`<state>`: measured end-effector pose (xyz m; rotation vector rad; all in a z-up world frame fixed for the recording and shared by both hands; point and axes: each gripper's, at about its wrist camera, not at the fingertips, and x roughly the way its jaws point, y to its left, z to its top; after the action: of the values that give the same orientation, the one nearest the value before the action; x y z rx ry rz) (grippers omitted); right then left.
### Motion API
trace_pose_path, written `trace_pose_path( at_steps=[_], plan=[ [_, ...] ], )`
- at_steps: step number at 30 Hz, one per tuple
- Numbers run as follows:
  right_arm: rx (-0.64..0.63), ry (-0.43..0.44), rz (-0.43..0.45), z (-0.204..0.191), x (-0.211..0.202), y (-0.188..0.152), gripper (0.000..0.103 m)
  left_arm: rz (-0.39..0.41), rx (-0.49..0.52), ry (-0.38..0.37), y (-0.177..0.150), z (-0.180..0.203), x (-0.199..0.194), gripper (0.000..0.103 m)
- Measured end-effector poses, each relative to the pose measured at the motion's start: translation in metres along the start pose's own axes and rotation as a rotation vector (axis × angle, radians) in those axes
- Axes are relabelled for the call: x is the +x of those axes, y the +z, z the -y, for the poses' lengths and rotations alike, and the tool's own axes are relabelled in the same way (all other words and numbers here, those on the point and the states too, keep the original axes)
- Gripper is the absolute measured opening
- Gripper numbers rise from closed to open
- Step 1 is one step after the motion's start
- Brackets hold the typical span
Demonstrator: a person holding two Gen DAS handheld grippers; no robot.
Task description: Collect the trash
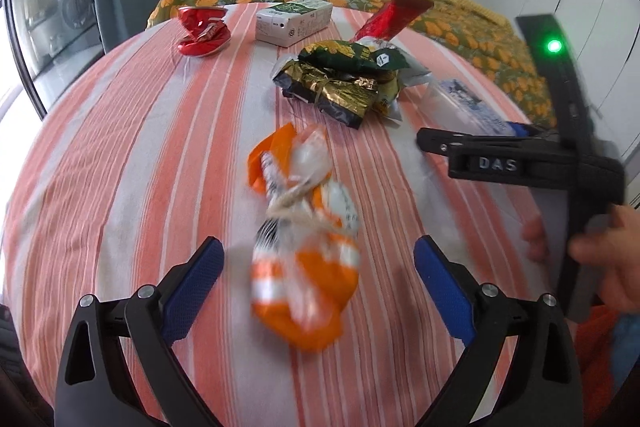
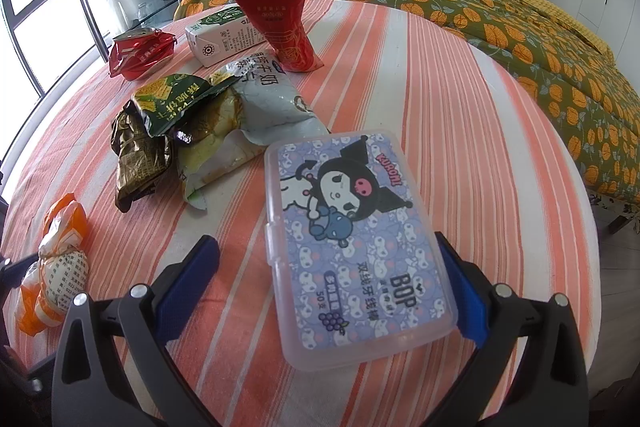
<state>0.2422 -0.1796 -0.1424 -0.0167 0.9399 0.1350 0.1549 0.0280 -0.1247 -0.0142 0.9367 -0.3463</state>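
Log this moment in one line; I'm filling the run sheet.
task: collect trash | left gripper: open around orange wrapper | right gripper: plastic box between fingers, grip unclear | surface: striped tablecloth

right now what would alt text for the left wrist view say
The left gripper is open over an orange and white wrapper on a striped tablecloth. Beyond lie a gold and green wrapper pile, a milk carton and a crushed red can; the right gripper reaches in.

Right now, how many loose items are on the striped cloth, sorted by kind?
Wrappers and bags: 4 (orange bag, gold-and-green wrapper, silver pouch, red pouch)
Crushed cans: 1
Cartons: 1
Plastic cases: 1
Total: 7
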Motion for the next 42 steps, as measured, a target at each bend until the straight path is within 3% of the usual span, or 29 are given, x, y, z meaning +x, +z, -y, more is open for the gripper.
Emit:
trace_pose_path(
  at_steps=[5, 11, 15, 17, 18, 20, 22, 28, 31, 38, 42],
  plan=[
    [-0.026, 0.016, -0.031, 0.000, 0.003, 0.005, 0.098, -0.009, -0.064, -0.062, -0.001, -0.013, -0.011, 0.095],
    [0.009, 0.135, -0.099, 0.031, -0.017, 0.026, 0.098, -0.037, -0.048, 0.003, 0.017, -0.012, -0.007, 0.094],
    [-0.011, 0.142, -0.142, 0.036, -0.016, 0.045, 0.095, -0.103, -0.030, 0.049, 0.026, -0.007, 0.006, 0.076],
    [-0.045, 0.166, -0.180, 0.028, -0.010, 0.047, 0.078, -0.118, -0.012, 0.083, 0.026, -0.003, 0.010, 0.067],
    [-0.059, 0.168, -0.193, 0.025, -0.009, 0.046, 0.063, -0.117, 0.003, 0.095, 0.026, 0.000, 0.010, 0.058],
    [-0.094, 0.148, -0.215, 0.018, -0.011, 0.041, 0.062, -0.115, 0.021, 0.095, 0.025, 0.004, 0.008, 0.043],
    [-0.110, 0.141, -0.200, 0.017, -0.024, 0.033, 0.062, -0.099, 0.026, 0.109, 0.023, 0.008, 0.003, 0.043],
    [-0.019, 0.238, -0.081, 0.055, -0.090, -0.008, 0.062, -0.050, 0.051, -0.012, 0.011, 0.050, -0.019, 0.042],
    [0.084, 0.230, -0.018, 0.106, -0.126, -0.042, 0.062, -0.037, 0.099, -0.106, 0.007, 0.094, -0.027, 0.042],
    [0.290, 0.021, -0.010, 0.237, -0.151, -0.127, 0.062, -0.079, 0.237, -0.347, -0.001, 0.227, -0.024, 0.042],
    [0.365, -0.075, -0.014, 0.284, -0.146, -0.165, 0.062, -0.142, 0.323, -0.399, -0.016, 0.300, -0.001, 0.043]
  ],
)
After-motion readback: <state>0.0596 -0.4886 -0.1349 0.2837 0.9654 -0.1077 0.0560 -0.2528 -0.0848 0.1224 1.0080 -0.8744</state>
